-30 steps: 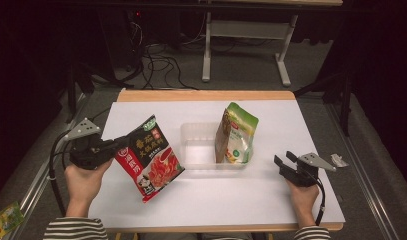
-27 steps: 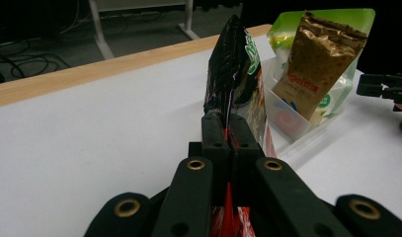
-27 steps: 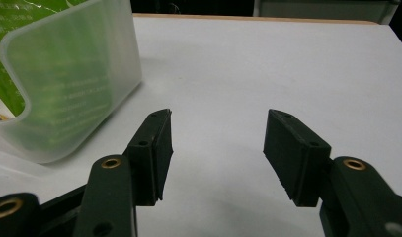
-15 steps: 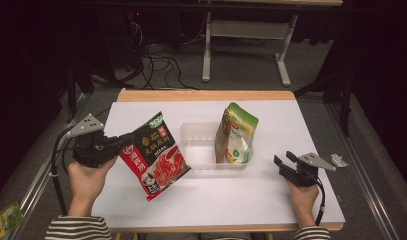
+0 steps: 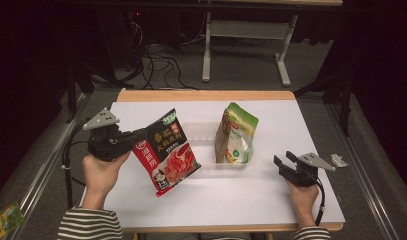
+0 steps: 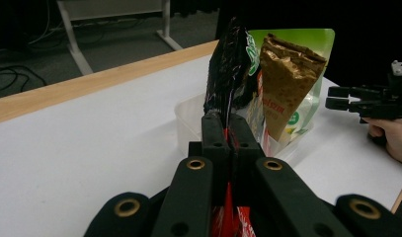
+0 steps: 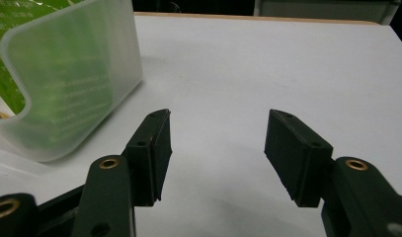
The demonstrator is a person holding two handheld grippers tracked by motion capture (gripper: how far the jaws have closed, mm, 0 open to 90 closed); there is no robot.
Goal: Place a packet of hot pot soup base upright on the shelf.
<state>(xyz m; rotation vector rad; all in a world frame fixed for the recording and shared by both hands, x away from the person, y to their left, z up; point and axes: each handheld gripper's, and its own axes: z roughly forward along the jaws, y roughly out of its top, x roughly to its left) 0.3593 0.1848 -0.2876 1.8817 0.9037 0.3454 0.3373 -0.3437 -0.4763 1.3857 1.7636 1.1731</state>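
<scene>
The left gripper has its fingers clamped on the red snack bag, hanging tilted above the surface at about nine o'clock from the clear tub holding the green pouch, while the right gripper waits with fingers apart and empty.

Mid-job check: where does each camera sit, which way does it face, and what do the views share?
High view: above the person's side, facing forward and down on the white table; both forearms show.
Left gripper view: on the left tool, looking along its shut jaws at the red-and-black snack packet.
Right gripper view: on the right tool, jaws open, facing the table.
Shared: the clear plastic bin with the green pouch.
</scene>
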